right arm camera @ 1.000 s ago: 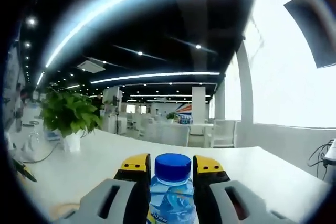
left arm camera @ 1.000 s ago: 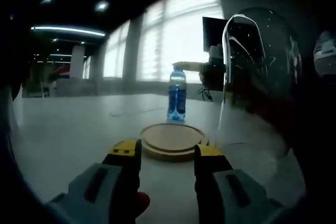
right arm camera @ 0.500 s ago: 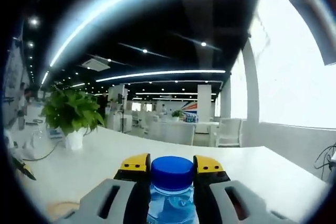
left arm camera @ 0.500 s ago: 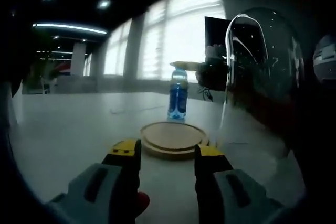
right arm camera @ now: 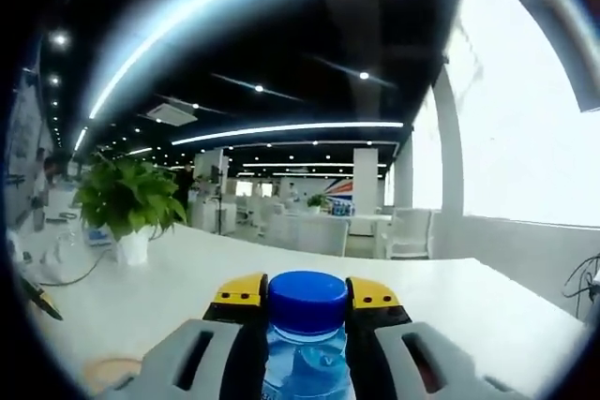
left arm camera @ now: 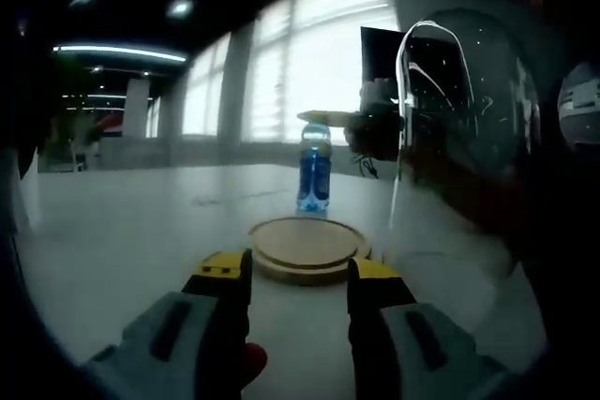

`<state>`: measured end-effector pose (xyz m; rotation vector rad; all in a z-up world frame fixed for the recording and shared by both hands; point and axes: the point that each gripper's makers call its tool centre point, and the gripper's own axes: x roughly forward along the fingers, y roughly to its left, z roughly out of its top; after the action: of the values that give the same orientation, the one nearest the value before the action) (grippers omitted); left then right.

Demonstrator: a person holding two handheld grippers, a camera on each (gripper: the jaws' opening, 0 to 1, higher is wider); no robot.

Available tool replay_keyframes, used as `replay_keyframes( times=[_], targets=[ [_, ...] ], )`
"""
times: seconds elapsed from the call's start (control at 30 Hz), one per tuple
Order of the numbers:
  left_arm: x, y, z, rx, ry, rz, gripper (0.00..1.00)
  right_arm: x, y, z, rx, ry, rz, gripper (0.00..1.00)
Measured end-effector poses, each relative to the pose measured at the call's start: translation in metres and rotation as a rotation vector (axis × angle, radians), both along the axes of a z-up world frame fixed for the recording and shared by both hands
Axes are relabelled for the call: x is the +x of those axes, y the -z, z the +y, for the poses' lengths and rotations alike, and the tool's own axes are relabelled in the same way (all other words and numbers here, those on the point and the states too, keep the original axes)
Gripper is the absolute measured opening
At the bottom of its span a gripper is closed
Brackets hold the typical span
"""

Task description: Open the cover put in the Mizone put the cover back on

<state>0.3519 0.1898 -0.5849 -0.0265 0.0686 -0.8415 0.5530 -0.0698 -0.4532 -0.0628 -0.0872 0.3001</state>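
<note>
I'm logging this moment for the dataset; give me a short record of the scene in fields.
bottle: blue drink bottle, upright on the white table, blue cap on
right tool: jaws on either side of the bottle's neck
left tool: open, holding nothing, pointing at the wooden base
wooden base: round disc on the table, nearer than the bottle
glass cover: dome off the base, to its right
background: potted plant on the table

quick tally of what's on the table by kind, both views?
Bottle: 1
Wooden base: 1
Glass dome: 1
Potted plant: 1
Total: 4
</note>
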Motion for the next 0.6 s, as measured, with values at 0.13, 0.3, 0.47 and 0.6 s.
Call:
replay_keyframes(
  times=[0.13, 0.3, 0.47, 0.6],
  targets=[
    [-0.0005, 0.0011, -0.0015, 0.004, 0.005, 0.003, 0.33, 0.0004, -0.0005, -0.0003, 0.007, 0.001, -0.009, 0.26],
    [-0.0017, 0.0062, -0.0049, 0.029, 0.015, 0.007, 0.33, -0.0002, -0.0003, 0.0, 0.003, 0.009, -0.008, 0.26],
    [-0.0022, 0.0064, -0.0056, 0.029, 0.018, 0.009, 0.33, -0.0005, -0.0004, -0.0003, 0.005, 0.007, -0.012, 0.26],
    [-0.0023, 0.0059, -0.0055, 0.028, 0.017, 0.007, 0.33, -0.0008, 0.0002, -0.0001, 0.006, 0.004, -0.008, 0.27]
  ],
)
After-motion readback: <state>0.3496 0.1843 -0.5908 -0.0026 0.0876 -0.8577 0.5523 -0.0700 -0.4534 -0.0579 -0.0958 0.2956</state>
